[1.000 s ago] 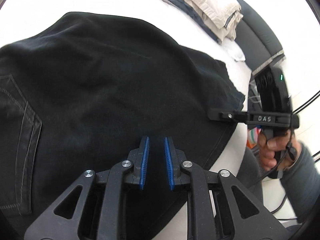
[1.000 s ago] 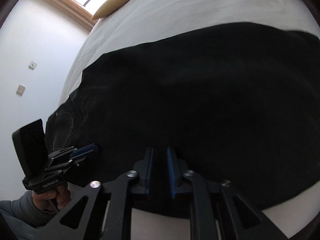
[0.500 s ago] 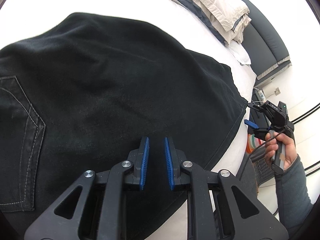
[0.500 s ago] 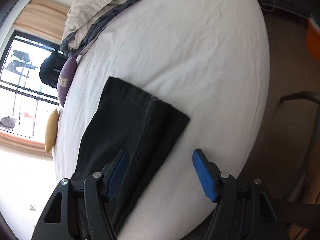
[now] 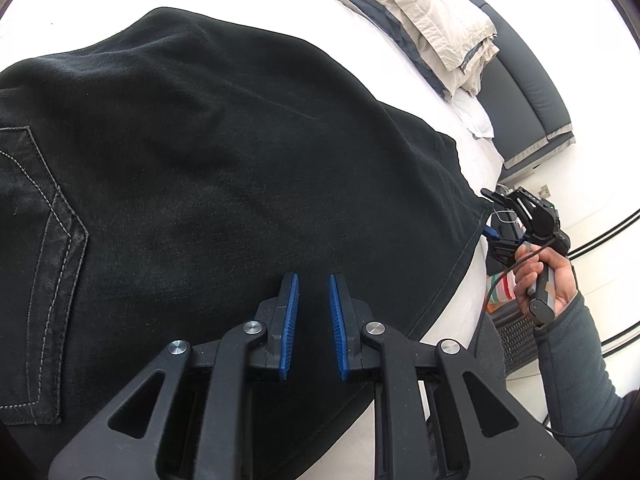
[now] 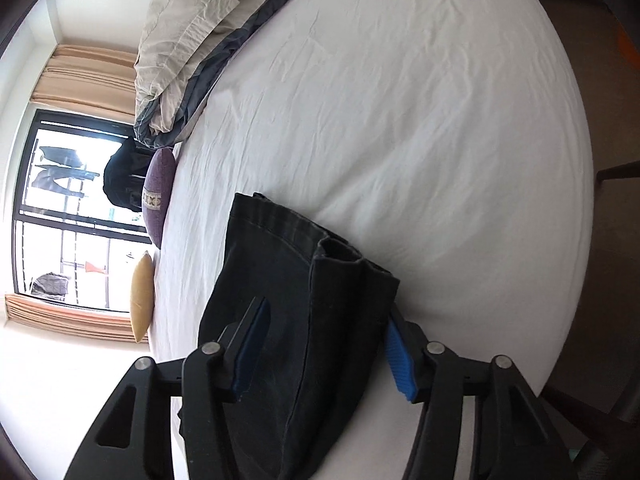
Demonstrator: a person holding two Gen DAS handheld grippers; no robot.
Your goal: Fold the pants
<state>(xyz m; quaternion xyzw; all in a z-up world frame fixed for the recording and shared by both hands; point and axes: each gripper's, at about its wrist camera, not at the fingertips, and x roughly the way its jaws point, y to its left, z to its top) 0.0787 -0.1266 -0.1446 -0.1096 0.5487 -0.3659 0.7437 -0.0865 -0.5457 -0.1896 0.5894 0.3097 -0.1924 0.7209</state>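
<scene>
Close under my left hand-held gripper (image 5: 313,326) nothing has shifted: its blue pads sit a narrow gap apart with no cloth between them, hovering over the black pants (image 5: 224,184), which lie spread on the white bed (image 6: 420,120) with a stitched back pocket (image 5: 44,256) at my left. The change is on my other side. A second ago my right hand-held gripper (image 6: 326,350) was nearly closed low over the middle of the cloth; now it has swung out to the leg ends and spread wide, its pads straddling the stacked hems (image 6: 340,258) without touching them that I can see. From the left camera I see it held just off the far corner of the fabric, beside the bed edge. I read this as lining up to take the cuffs, so the lengthwise fold looks done and the crosswise fold toward the waist is not yet begun. Farther off, a folded beige duvet (image 6: 188,24) lies at the head of the bed, well apart from the pants, with a purple cushion (image 6: 160,196) and a yellow one (image 6: 141,296) by the window (image 6: 72,216).
</scene>
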